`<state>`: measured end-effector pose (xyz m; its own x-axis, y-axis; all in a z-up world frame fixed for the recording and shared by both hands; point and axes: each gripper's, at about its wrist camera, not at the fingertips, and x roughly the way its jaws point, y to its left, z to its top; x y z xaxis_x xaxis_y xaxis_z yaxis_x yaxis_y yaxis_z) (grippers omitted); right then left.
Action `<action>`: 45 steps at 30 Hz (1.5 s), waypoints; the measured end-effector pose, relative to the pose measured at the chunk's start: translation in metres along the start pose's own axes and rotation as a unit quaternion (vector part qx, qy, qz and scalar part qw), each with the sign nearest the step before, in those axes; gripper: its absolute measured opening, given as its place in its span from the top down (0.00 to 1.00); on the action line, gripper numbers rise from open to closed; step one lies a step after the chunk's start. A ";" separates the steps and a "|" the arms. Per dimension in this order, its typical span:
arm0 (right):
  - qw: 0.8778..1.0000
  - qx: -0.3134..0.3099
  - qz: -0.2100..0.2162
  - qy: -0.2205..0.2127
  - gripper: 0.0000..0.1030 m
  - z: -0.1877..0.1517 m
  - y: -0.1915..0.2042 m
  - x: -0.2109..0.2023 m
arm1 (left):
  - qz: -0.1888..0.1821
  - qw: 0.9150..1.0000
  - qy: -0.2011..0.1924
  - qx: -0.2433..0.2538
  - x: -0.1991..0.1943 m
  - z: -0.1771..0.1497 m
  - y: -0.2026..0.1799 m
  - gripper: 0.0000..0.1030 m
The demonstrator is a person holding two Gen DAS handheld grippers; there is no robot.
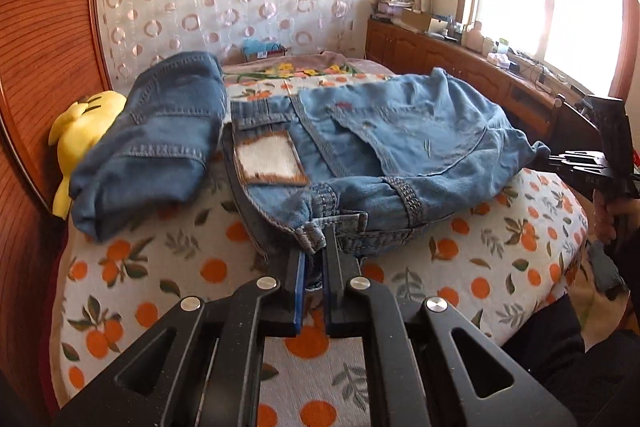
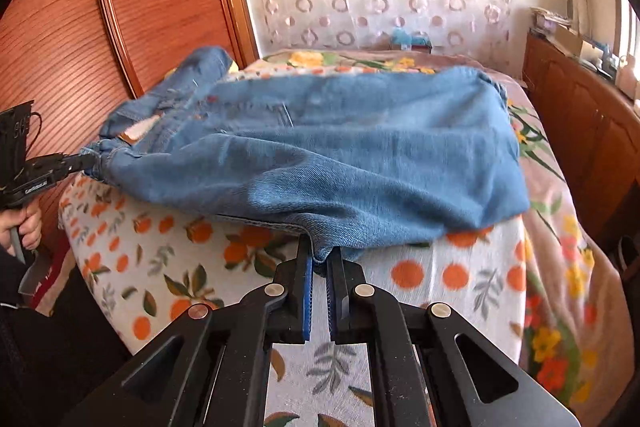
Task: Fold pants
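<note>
Black left tongs [image 1: 314, 251] pinch the waistband of the jeans [image 1: 380, 147] lying on the bed [image 1: 132, 279]; the right tongs [image 2: 320, 261] clamp a fold of the leg edge. Uneven pulling could let denim slip and skew the fold. How the far leg end lies stays hidden.

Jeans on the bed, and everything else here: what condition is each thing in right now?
Light jeans: spread flat on the bed, pinched at two edges.
Left gripper: shut on the waistband.
Right gripper: shut on the near edge.
Darker jeans: folded, lying beside the light pair.
Yellow plush: partly under the darker jeans.
Orange-print blanket: laid over the bed.
</note>
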<state>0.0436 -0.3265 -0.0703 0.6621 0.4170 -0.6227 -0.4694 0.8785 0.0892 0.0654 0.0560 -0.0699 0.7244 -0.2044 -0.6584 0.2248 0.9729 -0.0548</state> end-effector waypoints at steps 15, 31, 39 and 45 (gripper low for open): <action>1.000 0.015 -0.006 -0.007 0.80 0.001 -0.002 -0.004 | 0.010 1.000 -0.018 0.001 -0.033 0.001 0.003 0.65; 1.000 0.019 0.007 -0.022 0.98 -0.009 -0.007 -0.014 | -0.003 0.999 -0.040 -0.002 -0.022 0.032 0.001 0.27; 0.999 0.044 0.009 -0.001 0.98 -0.018 -0.021 -0.017 | -0.007 0.999 -0.032 -0.001 0.005 0.057 0.011 0.27; 0.998 0.044 -0.022 -0.034 0.90 -0.004 -0.033 -0.043 | -0.007 1.000 -0.027 0.012 0.031 0.084 0.015 0.27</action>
<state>0.0280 -0.3744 -0.0500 0.7198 0.3899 -0.5744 -0.3875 0.9121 0.1336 0.1458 0.0553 -0.0280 0.7553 -0.2251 -0.6155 0.2510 0.9669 -0.0457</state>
